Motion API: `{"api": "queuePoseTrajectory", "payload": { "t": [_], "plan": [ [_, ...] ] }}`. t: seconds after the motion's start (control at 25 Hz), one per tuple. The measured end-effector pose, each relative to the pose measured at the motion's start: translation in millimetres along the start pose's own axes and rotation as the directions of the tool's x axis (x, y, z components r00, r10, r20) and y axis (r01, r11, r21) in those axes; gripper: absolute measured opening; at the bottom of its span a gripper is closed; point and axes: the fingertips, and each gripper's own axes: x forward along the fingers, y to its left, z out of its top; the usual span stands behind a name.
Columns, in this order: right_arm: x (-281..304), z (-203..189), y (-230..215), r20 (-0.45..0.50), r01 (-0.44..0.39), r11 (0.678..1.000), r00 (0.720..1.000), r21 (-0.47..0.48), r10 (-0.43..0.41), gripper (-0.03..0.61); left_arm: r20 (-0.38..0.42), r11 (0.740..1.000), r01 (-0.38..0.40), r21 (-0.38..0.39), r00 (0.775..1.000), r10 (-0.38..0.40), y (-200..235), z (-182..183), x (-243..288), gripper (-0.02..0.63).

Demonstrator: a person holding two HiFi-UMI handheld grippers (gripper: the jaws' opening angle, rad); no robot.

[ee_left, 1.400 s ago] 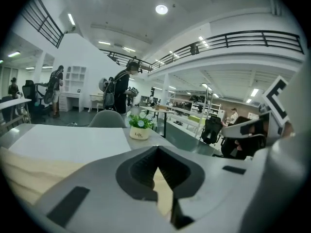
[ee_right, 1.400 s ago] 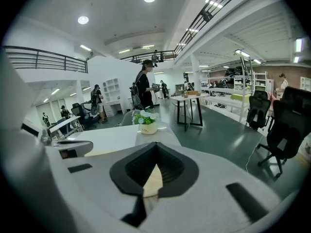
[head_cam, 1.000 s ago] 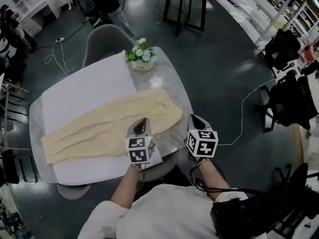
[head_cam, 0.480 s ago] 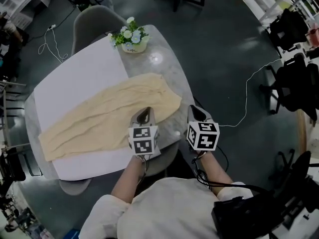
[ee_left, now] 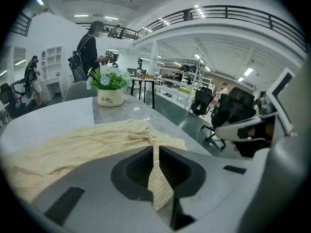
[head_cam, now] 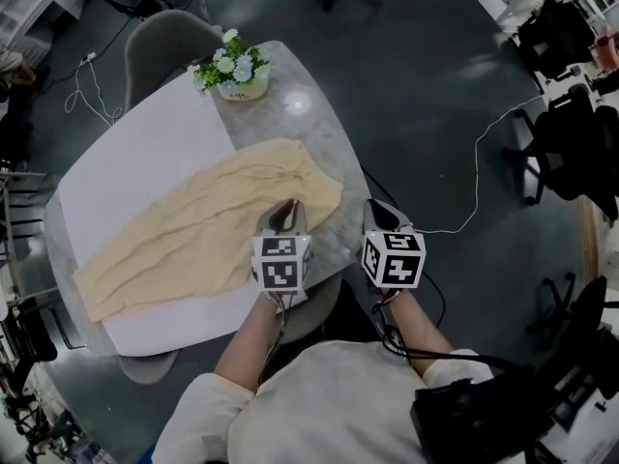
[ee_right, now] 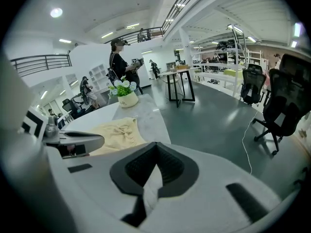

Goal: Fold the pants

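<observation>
Both my jaws are pressed together, nothing gripped. Only a pale strip shows btw each pair, prob. my own pads.

L gripper (head_cam: 283, 217) hangs over the near edge of the pants (head_cam: 198, 232), by the wide end. R gripper (head_cam: 376, 213) is off the table (head_cam: 311, 124) edge, beside the pants, not over them.

Pants lie flat across the white sheet (head_cam: 135, 167). The wide end runs onto bare marble below the flower pot (head_cam: 239, 83); the narrow end is out to my left.

Handling, my guess: thin, light, floppy cloth. It'll sag btw two grips, wrinkle easily and maybe drag the sheet w/ it. Not fragile, not slippery.

Where to bite: jaws must open first. Then pinch the two corners of one end, one per gripper, thru all layers and low at the edge. That keeps the edge straight when carried over to the other end.
</observation>
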Motion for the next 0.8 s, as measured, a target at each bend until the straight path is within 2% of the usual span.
{"api": "queuePoseTrajectory", "payload": {
  "t": [0.52, 0.56, 0.64, 0.8],
  "plan": [
    [1.5, 2.7, -37.7, -0.007, 0.042, 0.999, 0.999, 0.033, -0.042, -0.008, -0.041, 0.998, 0.054, 0.041, 0.998, -0.052, -26.9, 11.0, 39.9, 0.009],
    [2.2, 2.0, -40.1, -0.009, 0.043, 0.998, 0.999, 0.036, -0.042, -0.008, -0.041, 0.997, 0.061, 0.039, 0.997, -0.06, -29.9, 12.5, 42.8, 0.017],
    [3.1, 1.0, -44.0, -0.012, 0.042, 0.998, 0.999, 0.04, -0.041, -0.008, -0.057, 0.997, 0.075, 0.036, 0.996, -0.072, -35.0, 12.4, 47.7, 0.099],
    [5.1, -0.9, -48.5, -0.017, 0.041, 0.998, 0.999, 0.046, -0.041, -0.008, -0.091, 0.993, 0.104, 0.054, 0.991, -0.099, -43.6, 9.9, 55.6, 0.124]
  ]
}}
